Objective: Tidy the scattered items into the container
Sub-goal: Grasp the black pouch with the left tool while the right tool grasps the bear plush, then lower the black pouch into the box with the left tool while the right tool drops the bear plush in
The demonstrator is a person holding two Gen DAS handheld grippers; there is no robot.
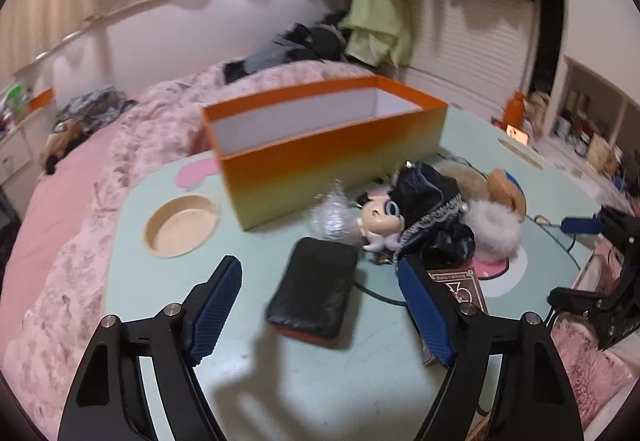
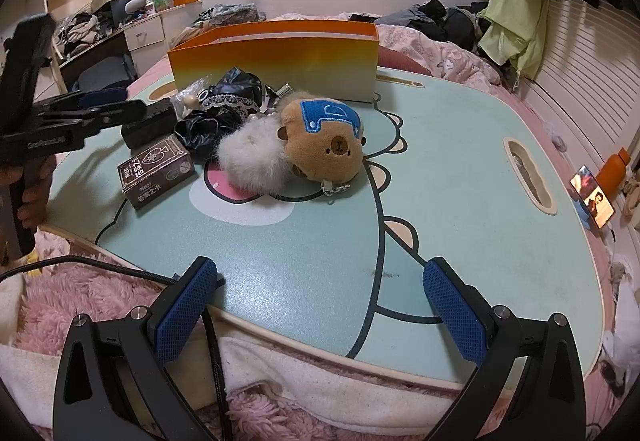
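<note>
Now | orange box (image 1: pixel 332 165) upright, open-topped | both grippers' fingers apart, holding nothing

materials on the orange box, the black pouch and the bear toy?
Orange box: looks like thin cardboard, smooth printed orange-to-yellow outside, plain white inside, crisp folded edges.
Black pouch: probably faux leather, soft sheen with creases.
Bear toy: plush fabric, short brown pile, stitched blue patch.

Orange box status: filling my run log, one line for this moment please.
left gripper: open over black pouch | right gripper: open | orange box: looks empty
</note>
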